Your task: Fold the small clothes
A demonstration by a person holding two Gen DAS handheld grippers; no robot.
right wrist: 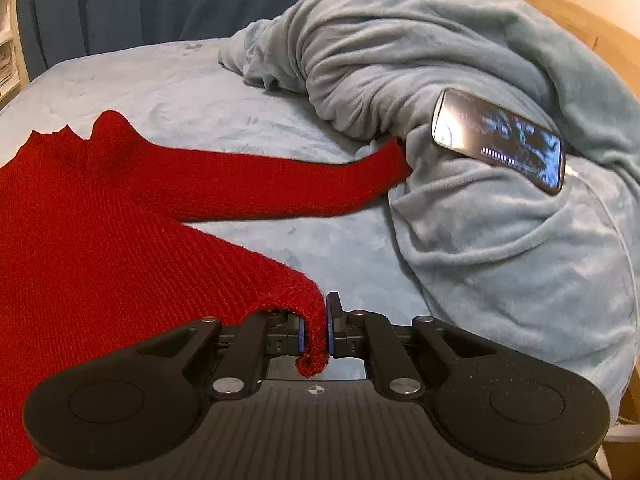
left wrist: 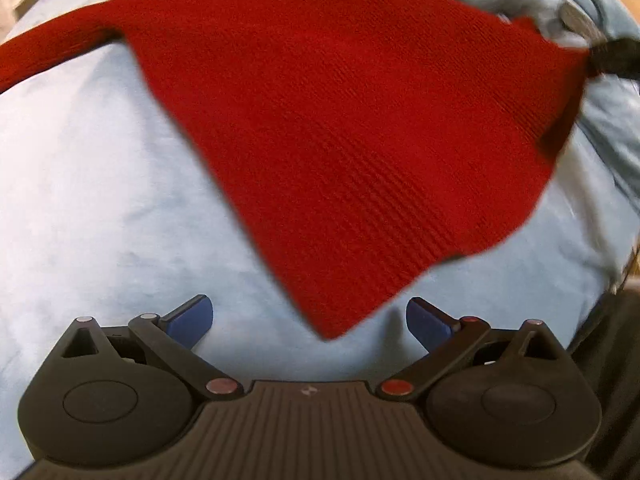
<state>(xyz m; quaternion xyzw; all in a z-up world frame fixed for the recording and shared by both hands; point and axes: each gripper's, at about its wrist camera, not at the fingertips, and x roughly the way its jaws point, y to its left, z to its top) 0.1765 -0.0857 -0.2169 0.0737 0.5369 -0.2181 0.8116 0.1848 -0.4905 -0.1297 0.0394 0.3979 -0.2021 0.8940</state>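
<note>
Pale blue bed (left wrist: 100,184) with a red knit sweater (left wrist: 340,128) spread ahead of the left hand-held gripper (left wrist: 310,322), jaws wide and empty. Right hand-held gripper (right wrist: 316,330) pinches its hem corner, phone (right wrist: 500,140) on the rumpled blanket (right wrist: 500,260) beyond.

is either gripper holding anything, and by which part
The right gripper is shut on a bottom corner of the red sweater. The left gripper is open and holds nothing.

Sweater (right wrist: 100,240) on bed (right wrist: 192,92), phone (right wrist: 500,140) on blanket (right wrist: 500,260)
</note>
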